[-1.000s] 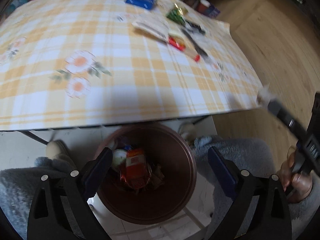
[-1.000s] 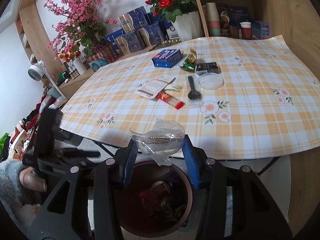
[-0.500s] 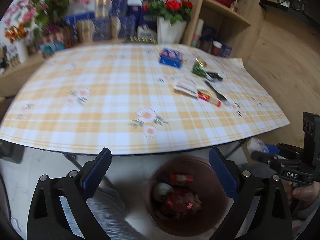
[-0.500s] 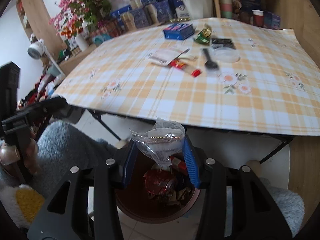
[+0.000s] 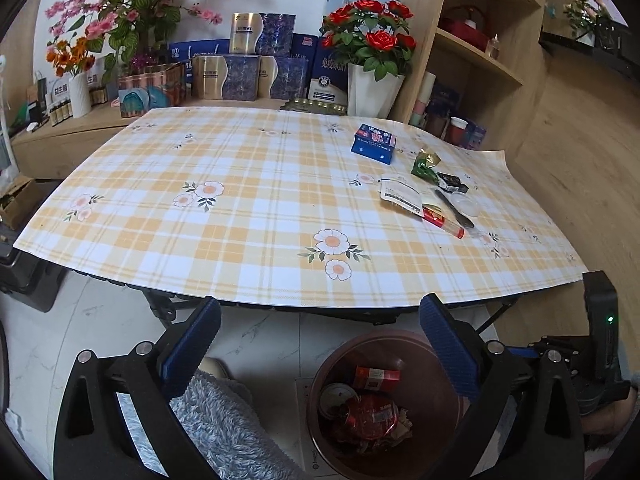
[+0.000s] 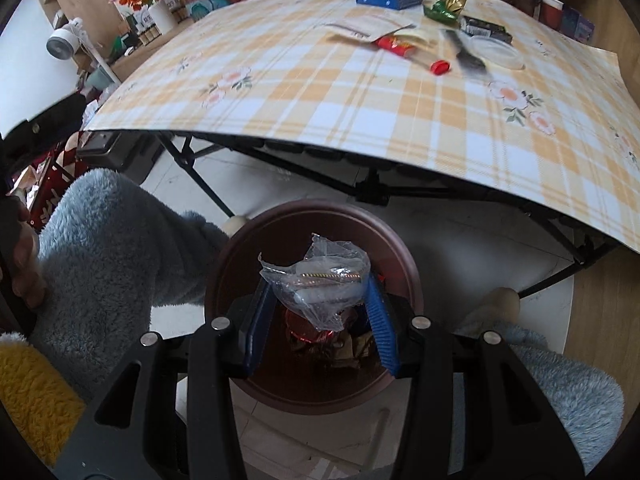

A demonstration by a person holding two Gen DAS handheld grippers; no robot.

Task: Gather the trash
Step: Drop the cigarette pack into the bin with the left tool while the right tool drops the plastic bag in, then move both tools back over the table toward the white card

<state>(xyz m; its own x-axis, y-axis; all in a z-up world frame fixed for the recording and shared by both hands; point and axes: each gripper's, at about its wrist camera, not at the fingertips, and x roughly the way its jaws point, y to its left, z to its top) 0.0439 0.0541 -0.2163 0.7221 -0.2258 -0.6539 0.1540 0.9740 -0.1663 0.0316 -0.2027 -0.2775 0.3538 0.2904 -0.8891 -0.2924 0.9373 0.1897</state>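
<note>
Right gripper [image 6: 320, 312]: clamped on clear plastic wrapper [image 6: 318, 284], directly above brown bin [image 6: 404, 248]. Step: disposal. Next: release. Left gripper [image 5: 320, 344]: spread, empty.

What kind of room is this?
Probably a home living or dining room: a folding table under a plaid cloth, artificial flowers with gift boxes on a wood sideboard, and a brown bin on the tile floor.

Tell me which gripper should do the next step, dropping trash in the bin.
Right. The right gripper already holds a plastic bag directly above the bin, so it likely only needs to open. The left gripper is open and empty.
</note>
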